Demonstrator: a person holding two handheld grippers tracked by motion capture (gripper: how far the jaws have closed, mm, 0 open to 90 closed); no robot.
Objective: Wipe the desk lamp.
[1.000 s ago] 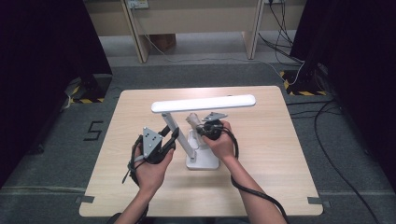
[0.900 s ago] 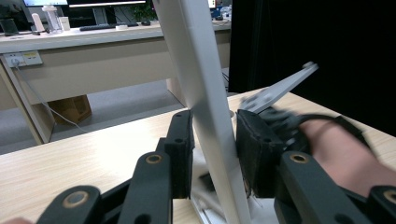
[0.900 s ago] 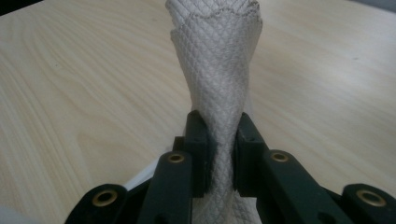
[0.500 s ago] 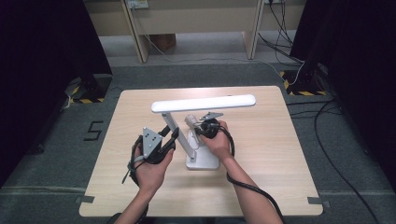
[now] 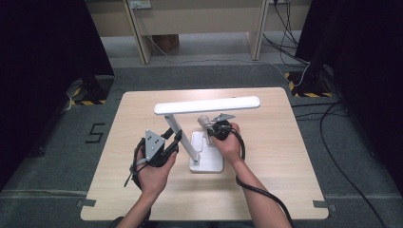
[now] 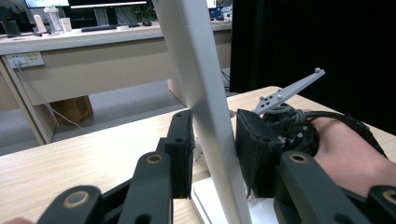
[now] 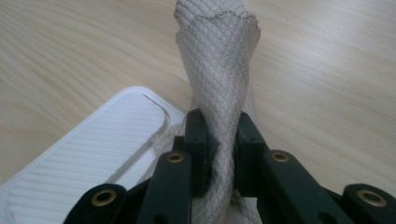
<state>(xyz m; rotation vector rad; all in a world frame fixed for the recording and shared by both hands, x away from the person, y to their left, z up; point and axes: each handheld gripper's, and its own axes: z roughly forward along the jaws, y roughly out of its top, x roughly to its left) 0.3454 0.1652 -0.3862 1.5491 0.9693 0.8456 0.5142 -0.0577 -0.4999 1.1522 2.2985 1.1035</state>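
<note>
At 6 o'clock in the high view, two forearms enter the table. Left gripper, at about 8 o'clock from table centre, has its jaws partway apart around the lamp's white arm. Left gripper view: one pad lies against the arm, the other is just beside it with a thin gap, so whether it clamps is unclear. Right gripper, near centre, is pinched tight on a bunched grey cloth. Right gripper view: cloth rises between the pads, with the ribbed white base at 8 o'clock of the jaws. Lamp base sits at table centre, between both hands. Farther out, toward 12 o'clock, the lamp head runs level across the table, above both grippers.
</note>
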